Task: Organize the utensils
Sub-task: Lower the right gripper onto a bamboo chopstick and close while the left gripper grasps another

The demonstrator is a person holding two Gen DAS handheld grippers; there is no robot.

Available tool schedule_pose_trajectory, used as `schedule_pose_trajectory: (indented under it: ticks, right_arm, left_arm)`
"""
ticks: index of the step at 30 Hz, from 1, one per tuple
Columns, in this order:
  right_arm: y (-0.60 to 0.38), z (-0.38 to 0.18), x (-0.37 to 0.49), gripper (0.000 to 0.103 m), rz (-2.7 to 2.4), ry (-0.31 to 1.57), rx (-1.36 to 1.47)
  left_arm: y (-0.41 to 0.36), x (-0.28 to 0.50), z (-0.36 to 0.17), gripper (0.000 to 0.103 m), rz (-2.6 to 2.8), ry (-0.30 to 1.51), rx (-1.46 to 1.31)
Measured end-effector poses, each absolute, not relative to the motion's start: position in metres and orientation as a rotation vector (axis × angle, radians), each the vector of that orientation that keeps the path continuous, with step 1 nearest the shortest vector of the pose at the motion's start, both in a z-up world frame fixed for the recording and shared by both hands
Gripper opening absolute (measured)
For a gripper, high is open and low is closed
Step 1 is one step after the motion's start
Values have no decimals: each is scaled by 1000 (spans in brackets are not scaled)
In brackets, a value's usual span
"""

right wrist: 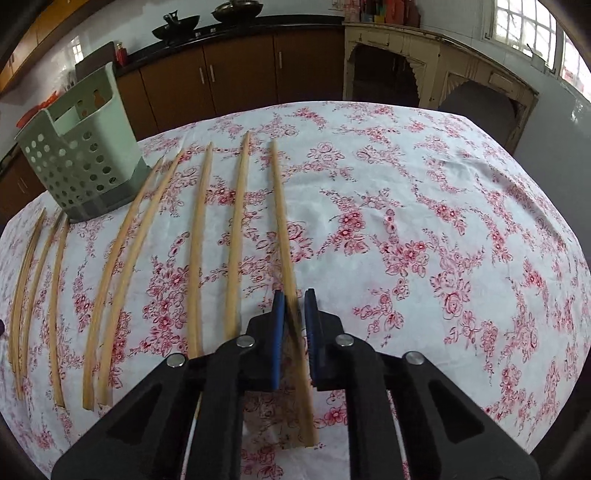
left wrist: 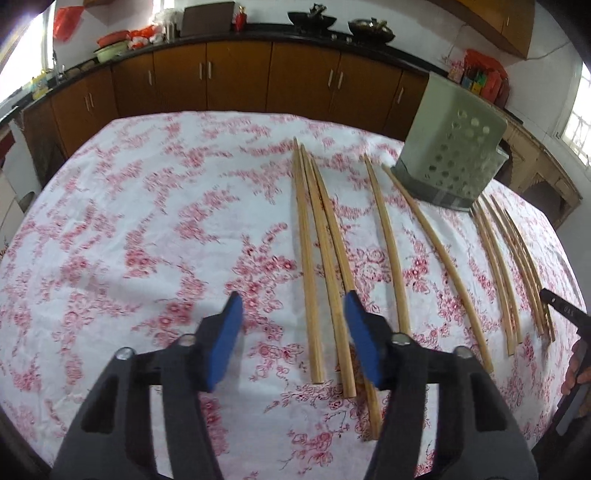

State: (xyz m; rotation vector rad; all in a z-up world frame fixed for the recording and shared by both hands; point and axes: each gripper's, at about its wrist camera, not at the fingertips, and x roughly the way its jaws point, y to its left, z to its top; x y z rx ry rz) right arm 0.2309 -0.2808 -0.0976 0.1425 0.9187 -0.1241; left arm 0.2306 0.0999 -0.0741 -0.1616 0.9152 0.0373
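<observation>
Pretty ordinary kitchen here. A run of brown wooden cabinets with slim metal handles (left wrist: 236,74) wraps around under a black countertop (left wrist: 258,27), with two dark woks (right wrist: 207,18) sitting on it. There's a worn cream-painted sideboard with arched openings (right wrist: 424,62) off to one side. A barred window (right wrist: 524,33) lets in bright daylight against white walls (right wrist: 554,122).

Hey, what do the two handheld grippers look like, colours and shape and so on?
Both look alike. The left gripper has two black plastic fingers with cut-out slots, silver round pivot pins at the joints, and flat blue pads on the inner faces. The right gripper has the same black fingers, silver pins and blue pads. No cables or sleeves are visible.
</observation>
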Motion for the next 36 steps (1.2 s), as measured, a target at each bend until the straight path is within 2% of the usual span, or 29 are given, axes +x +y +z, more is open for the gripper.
schedule_pose_trajectory:
  ticks: [5, 7, 15, 18, 24, 25, 27, 31, 34, 36]
  right_arm:
    - [-279, -98, 229, 11, -133, 912, 141]
    - [-278, -100, 233, 11, -132, 910, 153]
    - [-279, -101, 235, 11, -135, 903, 160]
    - [-282, -101, 236, 11, -153, 900, 158]
    - [-290, -102, 232, 12, -154, 898, 179]
    - [-289, -103, 228, 12, -149, 895, 175]
    - [-287, -103, 221, 14, -144, 891, 166]
    - [-285, -103, 212, 18, -130, 893, 175]
    - [-282, -104, 206, 18, -132, 885, 156]
    - [-281, -104, 204, 17, -129, 877, 155]
  left_arm:
    - [95, 238, -82, 37, 28, 943, -150]
    - [98, 240, -83, 27, 44, 957, -152]
    - [90, 241, -84, 23, 46, 963, -64]
    - [95, 248, -84, 9, 86, 968, -42]
    - [109, 249, -83, 11, 91, 968, -71]
    - [109, 245, -83, 12, 80, 963, -76]
    - [108, 238, -83, 21, 72, 957, -78]
    - [103, 227, -83, 26, 77, 952, -69]
    - [100, 223, -84, 24, 90, 945, -50]
    - [98, 220, -84, 10, 100, 937, -55]
